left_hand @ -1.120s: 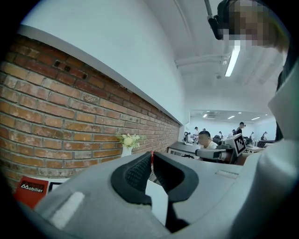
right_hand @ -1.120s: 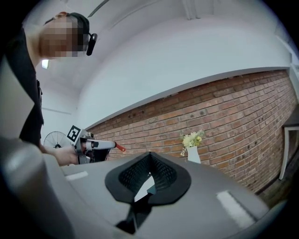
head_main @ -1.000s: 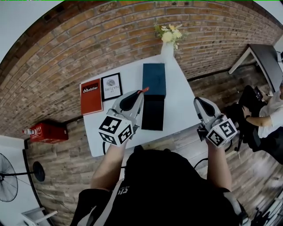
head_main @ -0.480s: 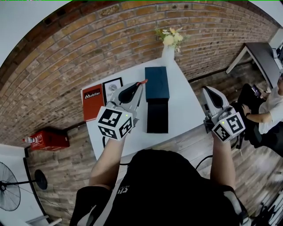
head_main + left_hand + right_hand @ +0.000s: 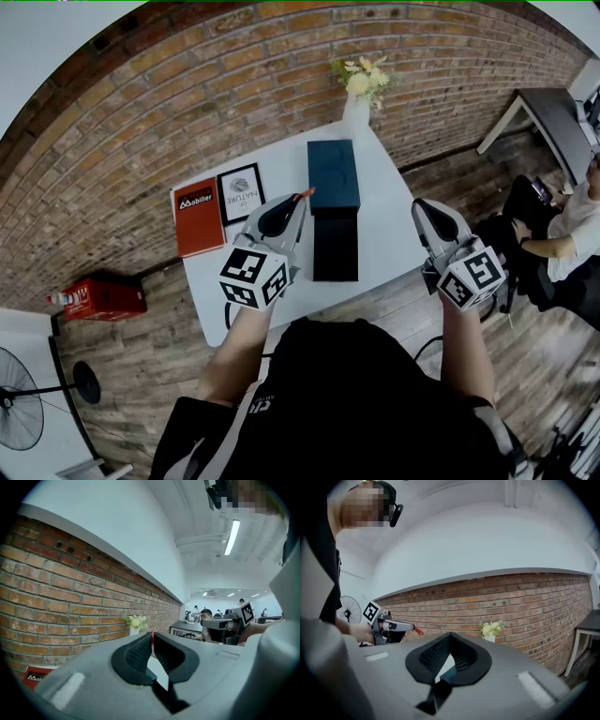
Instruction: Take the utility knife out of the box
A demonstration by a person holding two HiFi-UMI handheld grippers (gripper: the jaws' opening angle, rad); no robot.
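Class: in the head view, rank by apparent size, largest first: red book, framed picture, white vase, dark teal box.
1. Red book and dark teal box: too alike to rank.
2. Framed picture.
3. White vase, though it stands farthest away.

- Red book (image 5: 199,217) on the white table (image 5: 384,225), 9 o'clock from the box (image 5: 335,178): "Mobilier" in white across its top.
- Black-framed card (image 5: 241,193), between red book and box: "NATURE" under a round grey emblem.
- Left gripper view, 8 o'clock: corner of the red book (image 5: 35,677), white letters cut off.
- Black shirt (image 5: 319,394), small white print: illegible.
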